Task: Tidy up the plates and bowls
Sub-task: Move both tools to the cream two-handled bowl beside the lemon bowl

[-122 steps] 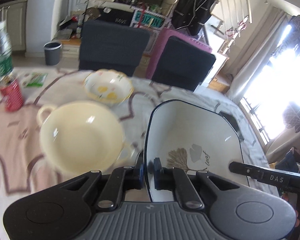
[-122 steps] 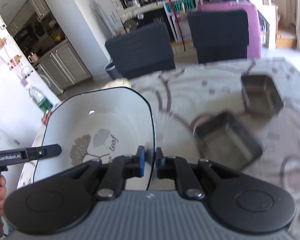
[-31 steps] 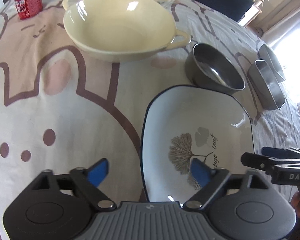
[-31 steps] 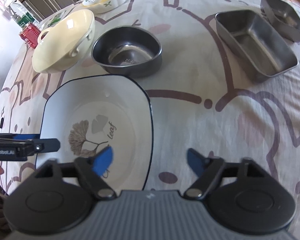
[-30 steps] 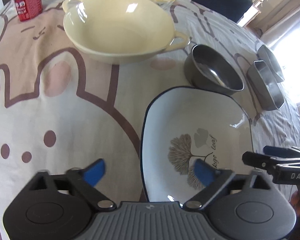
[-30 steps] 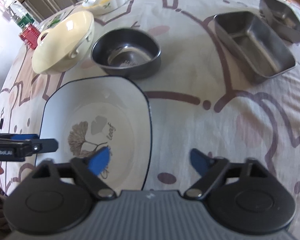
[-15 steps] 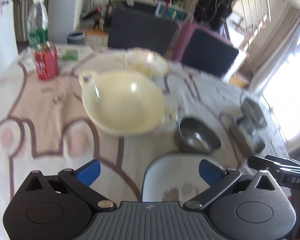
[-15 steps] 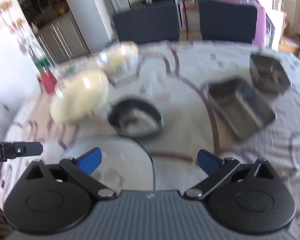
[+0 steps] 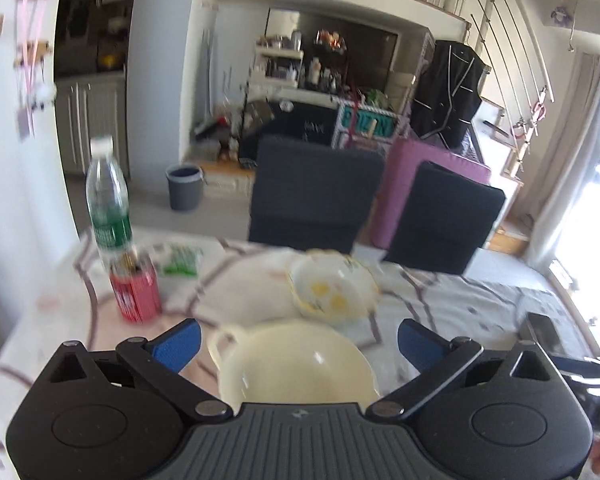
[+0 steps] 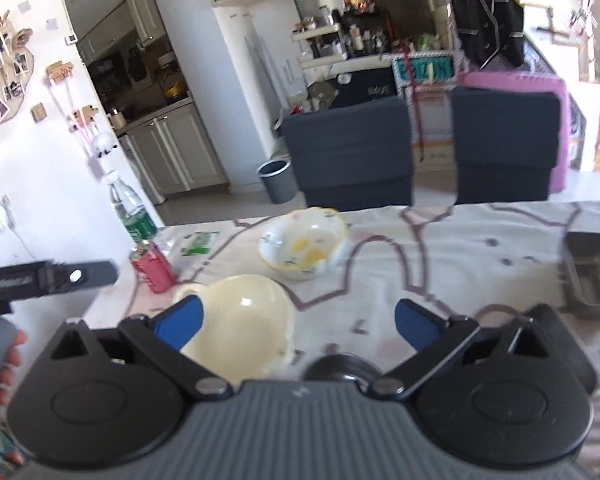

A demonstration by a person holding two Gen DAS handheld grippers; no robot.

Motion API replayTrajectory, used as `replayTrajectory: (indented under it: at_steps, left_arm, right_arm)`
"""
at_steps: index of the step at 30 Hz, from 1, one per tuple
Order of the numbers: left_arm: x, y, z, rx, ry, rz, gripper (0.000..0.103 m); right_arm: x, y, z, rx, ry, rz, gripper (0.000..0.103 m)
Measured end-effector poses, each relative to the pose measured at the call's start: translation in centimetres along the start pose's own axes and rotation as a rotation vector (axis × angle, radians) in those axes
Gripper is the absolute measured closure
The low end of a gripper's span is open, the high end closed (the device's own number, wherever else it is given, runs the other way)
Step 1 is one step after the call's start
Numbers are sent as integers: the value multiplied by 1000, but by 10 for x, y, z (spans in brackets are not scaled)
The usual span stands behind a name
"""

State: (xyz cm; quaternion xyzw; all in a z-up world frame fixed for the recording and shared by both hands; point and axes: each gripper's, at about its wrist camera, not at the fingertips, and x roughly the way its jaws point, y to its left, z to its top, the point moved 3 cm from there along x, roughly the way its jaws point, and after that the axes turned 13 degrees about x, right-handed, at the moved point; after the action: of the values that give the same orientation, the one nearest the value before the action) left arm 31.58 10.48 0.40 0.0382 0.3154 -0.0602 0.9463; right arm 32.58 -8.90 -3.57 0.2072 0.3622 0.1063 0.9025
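From the left wrist view, the left gripper (image 9: 298, 340) has its fingers spread wide and holds nothing. Just beyond them on the worktop (image 9: 460, 300) sits the cream two-handled bowl (image 9: 296, 364), with the small floral bowl (image 9: 332, 288) farther off. At far left stand a red can (image 9: 136, 290) and a water bottle (image 9: 108, 208). The cream bowl looks like glazed ceramic: probably heavy, stiff, slippery and breakable, so its rim or loop handle seems the safest hold.

From the right wrist view, the right gripper (image 10: 298, 322) is also wide apart and empty. The cream bowl lies near left and the floral bowl beyond it. This view adds what the other lacks: a dark round bowl (image 10: 342, 368) close under the fingers and a metal tray (image 10: 592, 272) at right. It also shows the other gripper at left.
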Motion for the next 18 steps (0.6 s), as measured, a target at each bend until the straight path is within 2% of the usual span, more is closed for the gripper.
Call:
replayTrajectory:
  at_steps: [3,7,11,14,16,18]
  left_arm:
    - [17,6,8,61,-10,9,0]
    - [48,17,9,117,20,1,0]
    - [79,28,3,127,37,-77,0]
    - [101,38,1,100,70,-120,1]
    - [114,45,-1,77,98,-136,10]
    - [129,49,-4,79,145,-140,26]
  right_arm:
    - [19,6,7,55,35,31,0]
    - [41,11,8,116,101,90,0]
    - [68,12,-4,130,144,50,0]
    - [90,2,-21,196,214,71,0]
    - [99,-7,-32,254,246,82,0]
    - [105,-15,-41,301,269,84,0]
